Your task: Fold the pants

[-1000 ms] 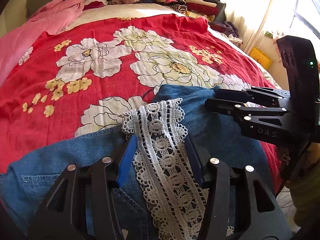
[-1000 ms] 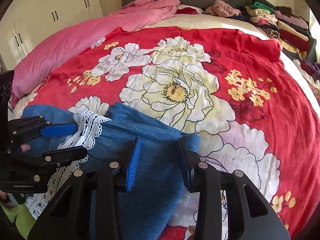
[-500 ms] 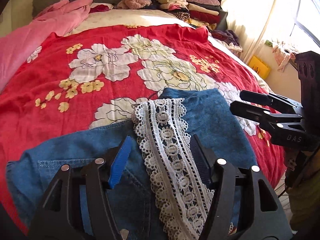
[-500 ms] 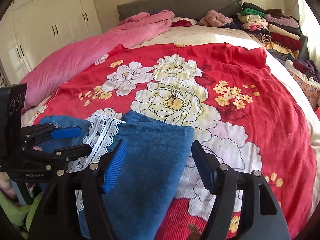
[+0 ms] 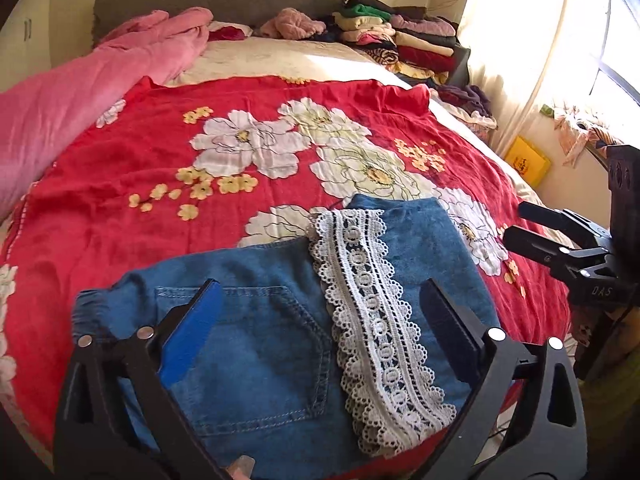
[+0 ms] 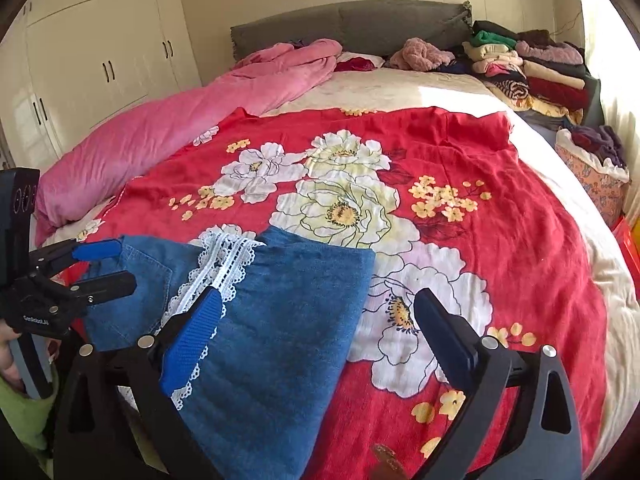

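Observation:
The blue denim pants (image 5: 260,344) lie folded on the red flowered bedspread (image 5: 200,184) at the near edge of the bed, back pocket up, with a white lace hem band (image 5: 372,300) across them. They also show in the right wrist view (image 6: 288,320). My left gripper (image 5: 320,320) is open and empty, raised above the pocket and lace. My right gripper (image 6: 316,324) is open and empty, above the pants' right edge. Each gripper shows in the other's view, the right (image 5: 560,236) and the left (image 6: 96,264).
A pink duvet (image 6: 168,120) lies along the left of the bed. Stacks of folded clothes (image 6: 532,68) sit at the head on the right. A grey headboard (image 6: 360,24) and white wardrobes (image 6: 92,60) stand behind. A window with curtain (image 5: 540,40) is at right.
Both grippers have opened wide, let go of the pants and pulled back and up. The pants now lie folded on the bedspread.

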`<state>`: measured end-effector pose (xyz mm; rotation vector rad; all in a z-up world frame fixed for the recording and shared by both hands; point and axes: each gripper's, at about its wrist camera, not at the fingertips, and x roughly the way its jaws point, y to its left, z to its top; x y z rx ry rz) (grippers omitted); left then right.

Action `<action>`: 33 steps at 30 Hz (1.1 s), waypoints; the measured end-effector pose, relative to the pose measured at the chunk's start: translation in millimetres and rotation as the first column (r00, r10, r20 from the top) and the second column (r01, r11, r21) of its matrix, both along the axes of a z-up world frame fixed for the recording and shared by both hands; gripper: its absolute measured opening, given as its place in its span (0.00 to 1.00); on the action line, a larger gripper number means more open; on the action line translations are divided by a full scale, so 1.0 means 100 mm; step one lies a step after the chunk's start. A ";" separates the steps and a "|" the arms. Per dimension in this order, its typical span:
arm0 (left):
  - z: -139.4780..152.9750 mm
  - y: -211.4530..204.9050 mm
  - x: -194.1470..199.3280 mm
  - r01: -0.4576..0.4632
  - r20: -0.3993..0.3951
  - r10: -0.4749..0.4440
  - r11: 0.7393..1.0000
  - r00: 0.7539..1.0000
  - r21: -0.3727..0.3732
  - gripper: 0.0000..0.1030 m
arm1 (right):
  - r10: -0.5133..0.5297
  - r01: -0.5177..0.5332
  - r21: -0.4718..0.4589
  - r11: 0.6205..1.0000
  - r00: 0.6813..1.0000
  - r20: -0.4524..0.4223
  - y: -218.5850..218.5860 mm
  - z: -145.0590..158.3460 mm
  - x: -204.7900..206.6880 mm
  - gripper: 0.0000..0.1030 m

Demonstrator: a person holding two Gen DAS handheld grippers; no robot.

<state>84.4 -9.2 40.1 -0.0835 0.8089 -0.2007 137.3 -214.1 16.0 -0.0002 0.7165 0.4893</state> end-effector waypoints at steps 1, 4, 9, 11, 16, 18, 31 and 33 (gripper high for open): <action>0.02 0.02 -0.03 -0.008 0.005 0.008 1.000 1.000 0.002 0.90 | 0.001 -0.001 0.001 1.000 1.000 0.008 0.00 0.03 -0.02 0.94; 0.08 0.11 -0.12 -0.032 0.017 0.031 0.999 0.999 0.010 0.91 | 0.008 -0.008 0.001 1.000 1.000 0.029 0.03 0.13 -0.07 0.95; 0.19 0.30 -0.28 -0.078 0.038 0.077 0.997 0.996 0.027 0.91 | 0.029 -0.029 -0.002 1.000 0.997 0.066 0.15 0.31 -0.14 0.95; 0.21 0.39 -0.34 -0.104 0.046 0.103 0.994 0.994 0.028 0.91 | 0.045 -0.045 -0.007 0.999 0.996 0.080 0.23 0.38 -0.17 0.95; 0.25 0.61 -0.49 -0.157 0.052 0.155 0.987 0.987 0.024 0.91 | 0.086 -0.084 -0.021 0.996 0.991 0.103 0.44 0.52 -0.24 0.95; 0.25 0.70 -0.56 -0.177 0.050 0.176 0.984 0.983 0.026 0.91 | 0.105 -0.104 -0.020 0.994 0.988 0.109 0.54 0.57 -0.26 0.95; 0.12 1.08 -0.83 -0.253 0.025 0.252 0.967 0.967 0.037 0.91 | 0.215 -0.207 -0.087 0.975 0.972 0.099 1.17 0.66 -0.30 0.95; 0.07 1.13 -0.83 -0.261 0.011 0.261 0.965 0.965 0.031 0.91 | 0.229 -0.221 -0.094 0.971 0.969 0.090 1.27 0.63 -0.27 0.95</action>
